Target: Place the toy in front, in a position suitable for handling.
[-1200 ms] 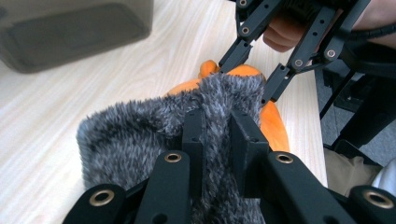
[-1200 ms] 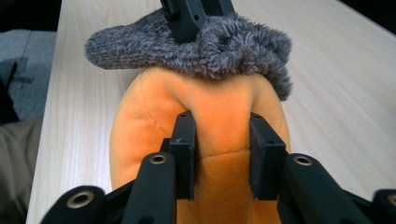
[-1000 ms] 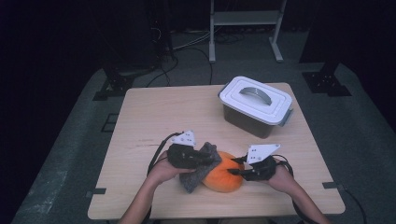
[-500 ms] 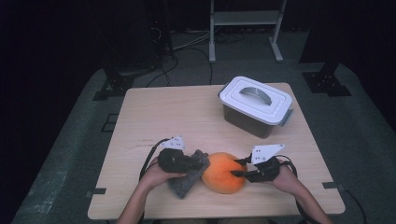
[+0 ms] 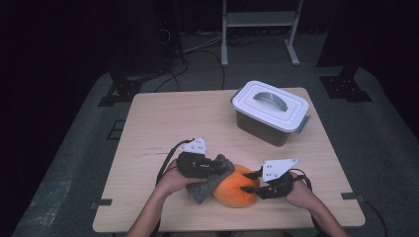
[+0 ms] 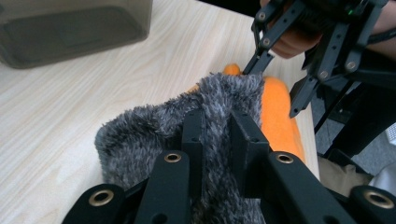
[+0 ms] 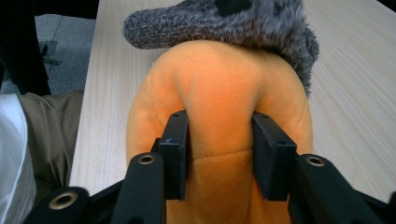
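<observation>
**My two handheld tongs, up close**

I see both tongs built from matte black parts. The left tongs [image 5: 216,165] carry a pale grey three-cornered plate on top, and a black cable loops off the back. The right tongs [image 5: 249,181] wear the same grey plate and trail their own black cable. In the gripper views I make out flat rectangular black pads [image 7: 173,149] on slotted link bars, pinned with brass-coloured ringed rivets and small dark screws. A small green light glows on the right tongs' body. Forearms are bare; I see khaki trousers and white cloth at the edge.
</observation>
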`<state>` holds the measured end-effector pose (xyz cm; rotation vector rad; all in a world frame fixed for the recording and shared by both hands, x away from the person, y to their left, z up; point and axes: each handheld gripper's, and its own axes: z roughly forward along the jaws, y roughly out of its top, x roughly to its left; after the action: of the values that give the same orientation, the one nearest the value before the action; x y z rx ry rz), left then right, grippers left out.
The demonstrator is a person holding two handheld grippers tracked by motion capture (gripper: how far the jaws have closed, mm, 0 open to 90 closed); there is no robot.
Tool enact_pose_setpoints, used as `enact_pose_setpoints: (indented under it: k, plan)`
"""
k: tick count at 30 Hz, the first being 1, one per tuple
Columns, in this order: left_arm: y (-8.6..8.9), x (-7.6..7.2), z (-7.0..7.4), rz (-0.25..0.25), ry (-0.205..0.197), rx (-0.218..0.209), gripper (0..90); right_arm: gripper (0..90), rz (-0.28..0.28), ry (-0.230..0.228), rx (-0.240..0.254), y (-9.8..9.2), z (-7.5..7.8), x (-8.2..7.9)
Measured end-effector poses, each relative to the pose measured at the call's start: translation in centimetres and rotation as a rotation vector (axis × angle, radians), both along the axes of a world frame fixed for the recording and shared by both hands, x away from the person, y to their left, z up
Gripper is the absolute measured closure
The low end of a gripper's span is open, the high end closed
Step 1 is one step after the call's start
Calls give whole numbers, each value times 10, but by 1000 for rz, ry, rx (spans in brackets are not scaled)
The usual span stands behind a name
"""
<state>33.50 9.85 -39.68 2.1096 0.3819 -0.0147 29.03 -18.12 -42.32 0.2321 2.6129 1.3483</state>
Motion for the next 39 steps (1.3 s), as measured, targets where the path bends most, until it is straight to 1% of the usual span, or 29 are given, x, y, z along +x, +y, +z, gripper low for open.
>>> enact_pose_setpoints:
  k: [1,3,5,6,9,11,15,17,19,20,21,23,24,25,27,29,31,34,36,38,39]
  plan:
    - [0,0,-2,1,5,0,769,573,0,2,2,0,0,0]
    - [2,-2,-6,4,12,-3,774,494,-3,9,4,-1,1,1]
    - [4,-3,-8,3,6,-4,777,413,-23,34,6,-1,4,3]
    - [4,-4,-9,2,5,-6,779,365,-29,37,4,-1,7,5]
    - [6,-6,-9,-5,2,-1,779,308,-51,44,1,-2,10,8]
    - [7,-6,-10,-8,8,-6,779,267,-73,53,-3,-5,10,11]
    - [11,-9,-12,-19,19,-13,778,244,-87,104,19,-11,8,15]
    - [12,-9,-13,-18,21,-16,778,241,-85,113,23,-12,7,17]
    - [13,-9,-13,-20,27,-17,778,234,-78,133,28,-12,5,18]
    - [12,-9,-13,-20,26,-14,778,237,-78,145,28,-11,3,19]
    - [12,-8,-12,-18,26,-11,777,253,-76,147,29,-10,1,19]
    - [9,-8,-11,-15,19,0,777,335,-74,159,14,-6,-3,17]
    - [9,-7,-9,-16,13,9,777,383,-79,156,6,-4,-3,16]
    - [8,-6,-7,-13,10,13,777,426,-82,143,-1,-3,-2,14]
    - [6,-4,-4,-12,7,17,778,466,-83,129,-4,-2,-2,12]
    - [4,-2,-1,-13,7,13,777,473,-86,134,1,-2,-2,12]
    - [0,0,2,-22,6,-7,777,473,-86,149,10,-3,-3,12]
    - [-8,1,5,-36,-8,4,777,471,-80,149,10,-2,-3,12]
    - [-9,2,5,-39,-4,3,776,471,-80,152,9,-4,-3,12]
    - [-6,3,1,-32,1,1,774,471,-71,150,9,-5,-3,12]
    - [-3,4,-1,-24,7,-6,775,471,-68,149,9,-6,-3,12]
